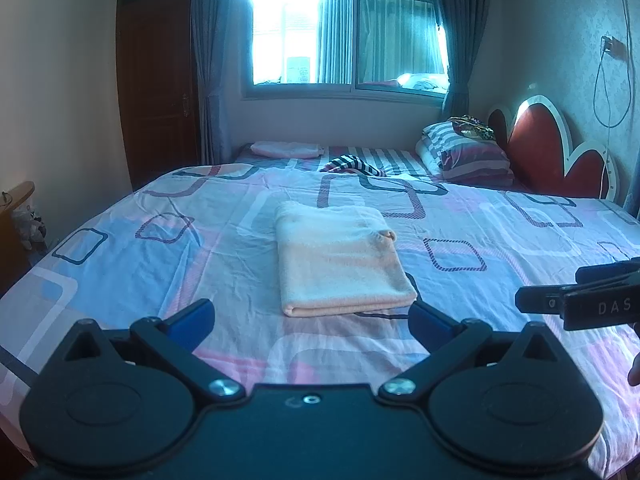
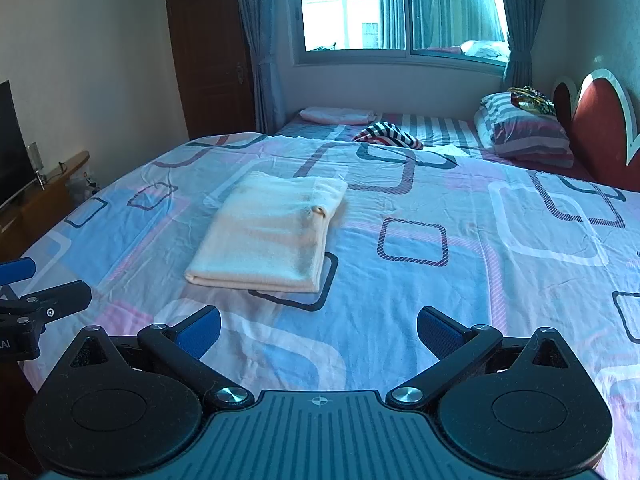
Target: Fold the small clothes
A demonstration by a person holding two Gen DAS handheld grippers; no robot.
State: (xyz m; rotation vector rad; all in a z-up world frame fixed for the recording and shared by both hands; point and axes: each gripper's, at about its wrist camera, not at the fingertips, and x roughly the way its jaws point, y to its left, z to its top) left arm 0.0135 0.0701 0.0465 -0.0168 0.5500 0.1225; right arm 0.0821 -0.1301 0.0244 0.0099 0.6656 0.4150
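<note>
A pale peach cloth (image 1: pixel 340 260) lies folded into a neat rectangle on the patterned bedsheet (image 1: pixel 140 264). My left gripper (image 1: pixel 310 320) hovers just in front of its near edge, open, with nothing between the blue pads. In the right wrist view the same folded cloth (image 2: pixel 268 236) lies ahead and to the left of my right gripper (image 2: pixel 318 330), which is also open and empty above the sheet. The right gripper's black side shows at the right edge of the left view (image 1: pixel 580 300); the left gripper's fingers (image 2: pixel 44 304) show at the left edge of the right view.
A striped garment (image 1: pixel 352 164) lies crumpled farther back on the bed, near a folded pink cloth (image 1: pixel 286 149). Striped pillows (image 1: pixel 464 152) lean against a red headboard (image 1: pixel 548 148) at the right. A wooden door (image 1: pixel 158 80) and a window (image 1: pixel 344 28) stand behind.
</note>
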